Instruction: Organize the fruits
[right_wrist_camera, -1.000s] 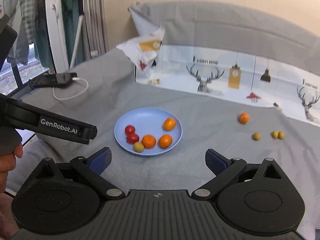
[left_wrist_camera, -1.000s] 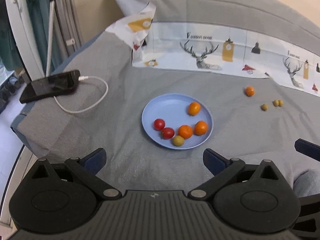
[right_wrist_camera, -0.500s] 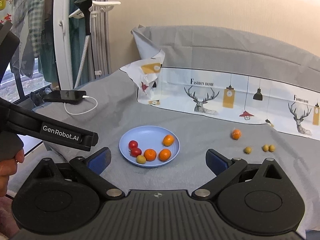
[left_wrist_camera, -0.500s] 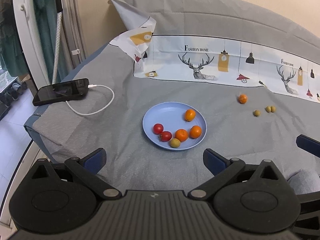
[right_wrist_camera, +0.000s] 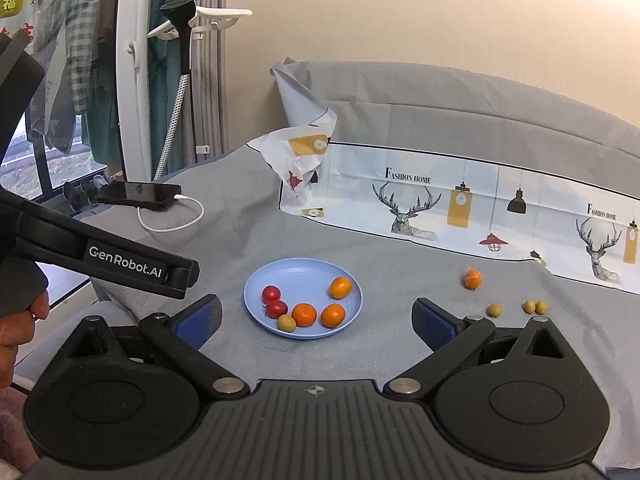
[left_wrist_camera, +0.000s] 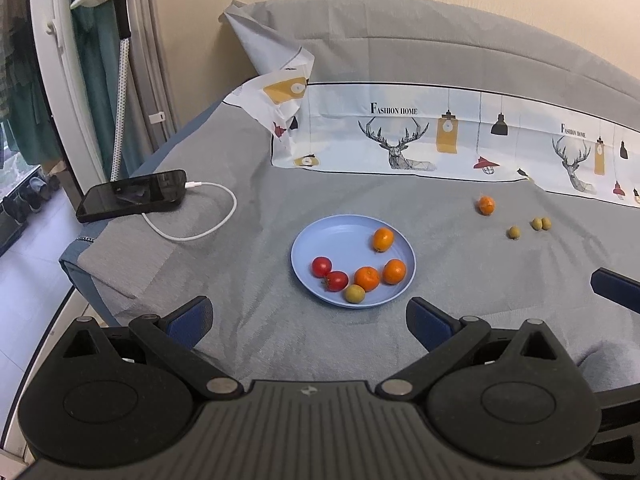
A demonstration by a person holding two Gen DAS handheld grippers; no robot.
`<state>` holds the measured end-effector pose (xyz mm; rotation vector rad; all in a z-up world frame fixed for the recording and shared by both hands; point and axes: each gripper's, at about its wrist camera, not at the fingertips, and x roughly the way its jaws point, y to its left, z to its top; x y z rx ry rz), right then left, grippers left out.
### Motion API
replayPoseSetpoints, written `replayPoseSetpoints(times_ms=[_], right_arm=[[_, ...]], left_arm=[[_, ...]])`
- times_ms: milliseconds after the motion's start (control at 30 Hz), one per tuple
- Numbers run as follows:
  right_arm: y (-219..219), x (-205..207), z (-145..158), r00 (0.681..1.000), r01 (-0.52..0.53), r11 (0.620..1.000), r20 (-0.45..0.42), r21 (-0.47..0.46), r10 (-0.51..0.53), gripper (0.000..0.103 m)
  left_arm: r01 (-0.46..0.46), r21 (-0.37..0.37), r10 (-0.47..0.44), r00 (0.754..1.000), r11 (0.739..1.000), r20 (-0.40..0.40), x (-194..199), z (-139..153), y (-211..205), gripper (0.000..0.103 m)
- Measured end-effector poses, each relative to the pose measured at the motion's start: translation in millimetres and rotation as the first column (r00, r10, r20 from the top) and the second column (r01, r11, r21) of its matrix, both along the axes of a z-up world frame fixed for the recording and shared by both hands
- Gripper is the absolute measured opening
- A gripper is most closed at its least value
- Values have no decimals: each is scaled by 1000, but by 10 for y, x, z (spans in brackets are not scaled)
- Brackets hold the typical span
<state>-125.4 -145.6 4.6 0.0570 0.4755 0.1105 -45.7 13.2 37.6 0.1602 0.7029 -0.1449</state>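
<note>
The fruits sit in two groups ahead of your grippers: six are in the blue plate straight in front of your left hand-held gripper, and four lie loose on the bed cover ahead and to its right. In the plate you have two red tomatoes, three orange fruits and one small green fruit near the close rim. Out on the bed are a lone orange fruit and three small green ones. Over the last second both grippers have pulled back and risen, so the plate looks smaller and farther off; you seem to be between picks, with four fruits left to collect. Your right hand-held gripper and the left one both stand wide open and empty. A phone on its charging cable lies ahead to the left, well clear of the plate.
</note>
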Motion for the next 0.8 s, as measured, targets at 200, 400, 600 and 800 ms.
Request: replayPoseSetpoints(times_ms=[200, 400, 600, 800], right_arm=[[-28, 9, -30, 1000, -2, 1000, -9, 1, 2, 101], [-71, 63, -86, 1000, 12, 1000, -29, 27, -11, 101], [-120, 155, -184, 998, 15, 998, -61, 55, -12, 101], [-352, 272, -310, 993, 82, 991, -91, 105, -73, 101]], left_arm=[[13, 12, -12, 1000, 1000, -17, 38, -38, -60, 103], [16, 31, -15, 999, 999, -39, 130, -101, -101, 103], [24, 55, -20, 997, 998, -72, 256, -182, -182, 103], [34, 80, -25, 994, 996, -108, 483, -245, -364, 103]])
